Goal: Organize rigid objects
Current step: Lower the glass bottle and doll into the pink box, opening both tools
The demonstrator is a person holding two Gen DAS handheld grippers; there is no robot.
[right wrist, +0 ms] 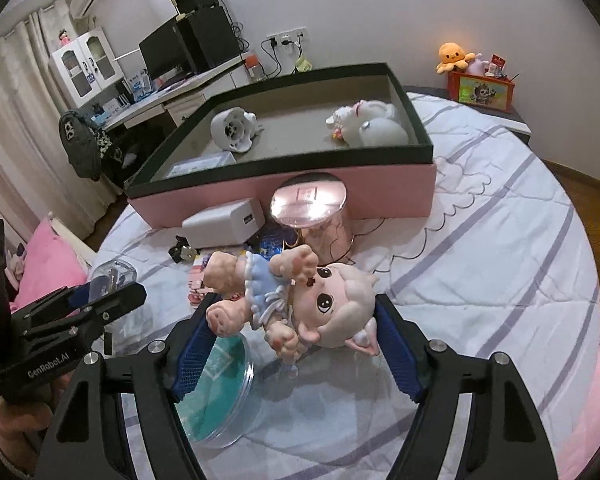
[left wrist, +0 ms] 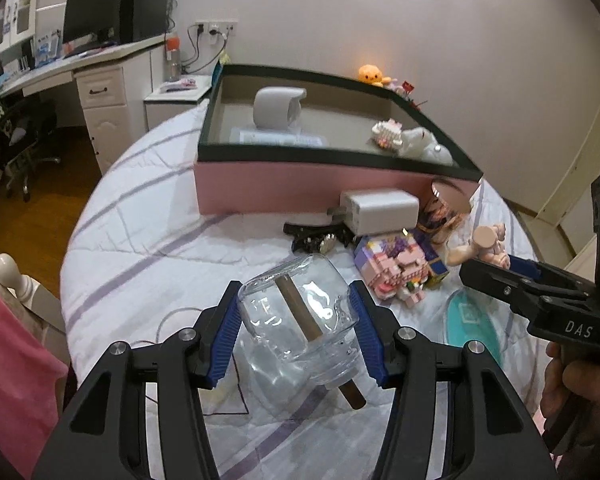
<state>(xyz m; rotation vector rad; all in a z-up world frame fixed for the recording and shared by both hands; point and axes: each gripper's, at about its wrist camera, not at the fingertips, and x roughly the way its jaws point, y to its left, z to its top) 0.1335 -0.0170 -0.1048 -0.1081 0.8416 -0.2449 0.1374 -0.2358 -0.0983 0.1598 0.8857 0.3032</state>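
Note:
My left gripper (left wrist: 296,328) is shut on a clear glass bottle (left wrist: 300,312) with a brown stopper rod through it, held tilted just above the quilt. In the right wrist view, my right gripper (right wrist: 296,344) is shut on a big-headed doll (right wrist: 300,304) in a blue dress; one pad is on its foot, the other on its head. The right gripper (left wrist: 496,268) also shows at the right of the left wrist view, doll (left wrist: 484,244) at its tips. Behind stands an open pink box (left wrist: 300,192) with a dark rim, holding a white cylinder (left wrist: 278,110) and a white plush toy (left wrist: 420,144).
On the quilt in front of the box lie a white charger (left wrist: 380,210), a black watch (left wrist: 320,238), a pink block toy (left wrist: 396,268) and a round teal case (right wrist: 216,392). A clear tub with a pink lid (right wrist: 310,200) stands against the box. A desk is far left.

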